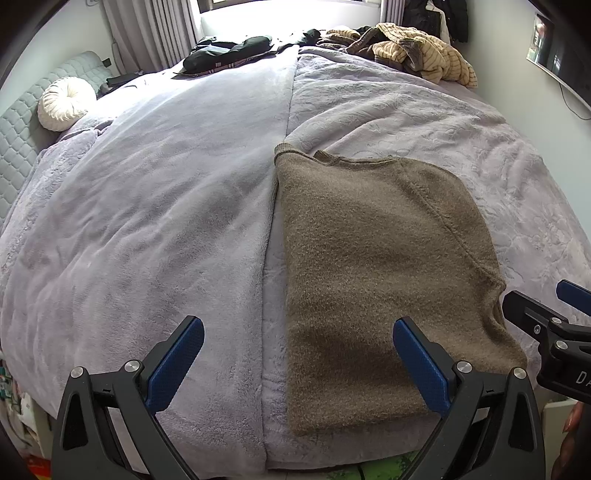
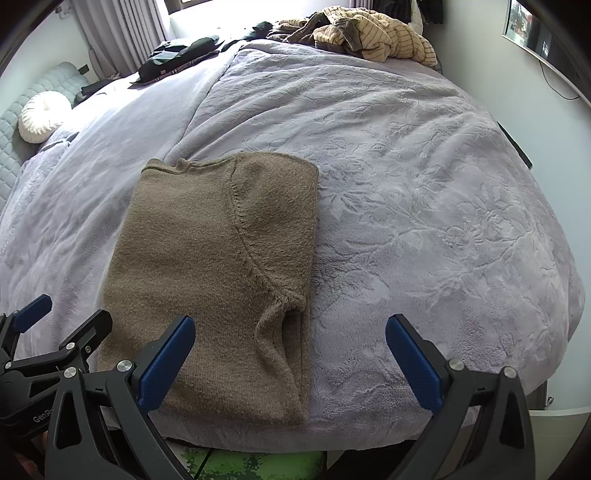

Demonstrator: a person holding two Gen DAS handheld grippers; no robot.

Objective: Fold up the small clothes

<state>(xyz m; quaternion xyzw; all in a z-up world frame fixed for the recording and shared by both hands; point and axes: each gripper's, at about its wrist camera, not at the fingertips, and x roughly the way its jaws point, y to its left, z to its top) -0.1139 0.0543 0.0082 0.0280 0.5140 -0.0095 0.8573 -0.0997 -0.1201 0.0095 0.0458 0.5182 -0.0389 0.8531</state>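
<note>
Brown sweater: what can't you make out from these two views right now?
- Brown sweater sleeves: tucked under its own folds, both views.
- Its near hem: partly behind the right gripper finger.
- Clothes pile at the far edge: too tangled to count.

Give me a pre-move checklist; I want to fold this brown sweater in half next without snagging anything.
1. Left tongs open, holding nothing: ok.
2. Right tongs open, holding nothing: ok.
3. Brown sweater lies flat on the lilac blanket, sides already folded in: ok.
4. Near hem within the bed's edge: ok.
5. Sleeve fold by the right edge lies smooth: not ok, it bulges.
6. Clothes pile far from the sweater: ok.
</note>
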